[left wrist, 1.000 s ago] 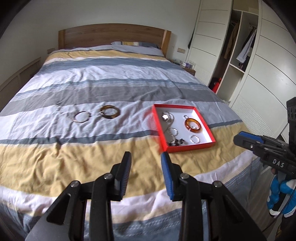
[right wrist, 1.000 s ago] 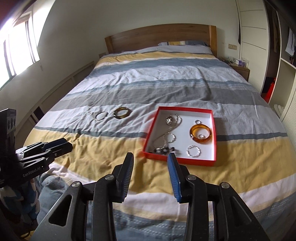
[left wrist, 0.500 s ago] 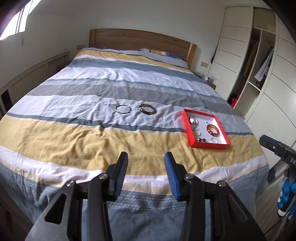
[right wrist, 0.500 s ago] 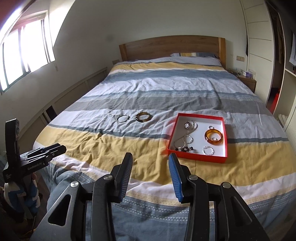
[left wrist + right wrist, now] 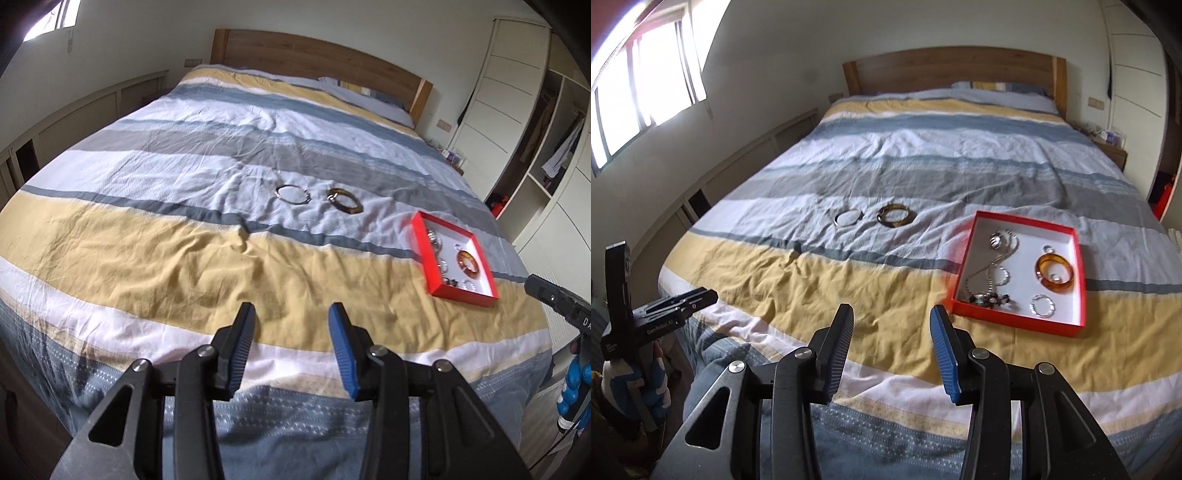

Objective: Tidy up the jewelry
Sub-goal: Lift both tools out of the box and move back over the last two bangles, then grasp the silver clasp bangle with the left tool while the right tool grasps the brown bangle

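A red box (image 5: 1080, 258) with a white inside lies on the striped bed (image 5: 849, 295) at the right; it also shows in the left wrist view (image 5: 424, 251). It holds an amber bangle (image 5: 1054, 273), a chain necklace (image 5: 993, 266) and small rings. Left of it on the cover lie a thin silver bangle (image 5: 846, 218) (image 5: 293, 194) and a brown tortoiseshell bangle (image 5: 895, 216) (image 5: 345, 201). My left gripper (image 5: 291, 325) is open and empty above the bed's foot end. My right gripper (image 5: 892, 328) is open and empty, just left of the box's near corner.
A wooden headboard (image 5: 953, 70) stands at the far end. White wardrobes (image 5: 517, 92) with open shelves line the right side. A window (image 5: 639, 85) and low wall cabinets are at the left. A bedside table (image 5: 1112, 147) stands at the far right.
Both grippers have pulled back from the bed and swung left, so the box and bangles look smaller and further right. Both stay open. The jewelry has not moved.
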A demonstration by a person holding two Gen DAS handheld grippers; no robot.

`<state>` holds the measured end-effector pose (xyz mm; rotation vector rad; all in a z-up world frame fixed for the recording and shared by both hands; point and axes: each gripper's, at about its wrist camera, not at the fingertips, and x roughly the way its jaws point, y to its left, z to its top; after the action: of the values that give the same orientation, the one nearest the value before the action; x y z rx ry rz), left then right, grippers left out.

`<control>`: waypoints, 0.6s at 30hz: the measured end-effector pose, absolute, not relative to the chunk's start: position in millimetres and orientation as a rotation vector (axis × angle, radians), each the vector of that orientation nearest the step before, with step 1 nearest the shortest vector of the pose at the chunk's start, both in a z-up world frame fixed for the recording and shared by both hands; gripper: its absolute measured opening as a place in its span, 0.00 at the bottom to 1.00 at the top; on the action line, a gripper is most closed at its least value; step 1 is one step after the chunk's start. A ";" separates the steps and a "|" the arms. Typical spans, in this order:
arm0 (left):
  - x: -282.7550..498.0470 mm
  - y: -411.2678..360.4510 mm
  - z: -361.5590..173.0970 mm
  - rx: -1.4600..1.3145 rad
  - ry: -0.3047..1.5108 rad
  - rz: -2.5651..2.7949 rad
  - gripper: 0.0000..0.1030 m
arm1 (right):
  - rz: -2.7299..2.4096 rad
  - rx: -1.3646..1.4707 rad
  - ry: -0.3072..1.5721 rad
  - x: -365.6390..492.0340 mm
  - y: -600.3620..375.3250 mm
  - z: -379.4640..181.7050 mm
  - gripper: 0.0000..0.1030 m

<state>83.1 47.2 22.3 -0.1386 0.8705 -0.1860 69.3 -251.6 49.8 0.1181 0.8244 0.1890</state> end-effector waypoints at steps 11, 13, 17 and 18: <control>227.5 26.0 -14.6 -0.038 0.960 -0.178 0.38 | 0.256 0.075 0.956 220.3 -237.8 0.1 0.42; 255.3 21.5 -19.6 -0.031 0.967 -0.179 0.38 | 0.264 0.067 0.960 246.4 -235.1 -4.3 0.42; 314.3 13.9 -35.6 -0.009 0.976 -0.173 0.38 | 0.282 0.038 0.970 301.0 -227.7 -15.8 0.42; 324.9 12.6 -39.4 -0.011 0.978 -0.169 0.38 | 0.285 0.038 0.974 314.3 -226.1 -20.6 0.42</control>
<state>324.9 12.6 -39.4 -0.0112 0.9784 -0.1695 314.3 -226.1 -20.6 0.0376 0.9739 0.2851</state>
